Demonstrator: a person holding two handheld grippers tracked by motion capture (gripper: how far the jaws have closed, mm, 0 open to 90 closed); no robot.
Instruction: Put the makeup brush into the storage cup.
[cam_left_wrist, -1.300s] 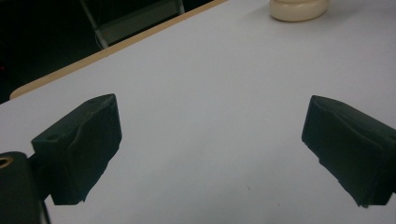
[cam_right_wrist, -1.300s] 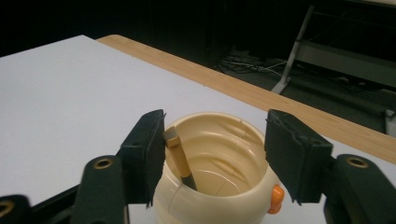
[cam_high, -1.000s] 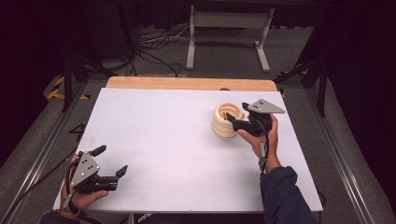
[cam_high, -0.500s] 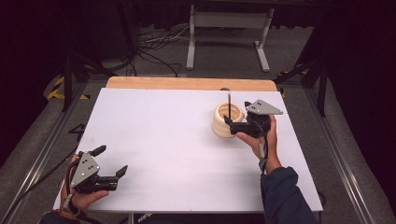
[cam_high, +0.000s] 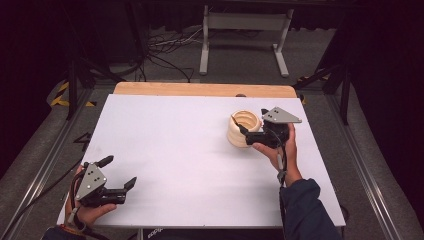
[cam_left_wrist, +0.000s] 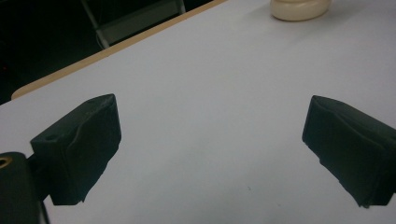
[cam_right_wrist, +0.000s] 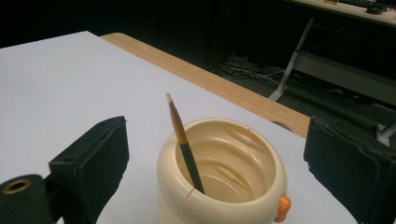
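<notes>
now pencil (cam_right_wrist: 184, 145) leaning in cream cup (cam_right_wrist: 224, 175)

One cream holder (cam_right_wrist: 222, 172), one pencil (cam_right_wrist: 186, 147), two hand-held grippers (cam_high: 246, 131)

At the right of the high view, the jaws of the right gripper (cam_high: 241, 127) have just been opened wide and the pencil (cam_right_wrist: 184, 144) is released. The pencil is now leaned inside the cream cup (cam_high: 243, 129), no longer held upright above it.
</notes>
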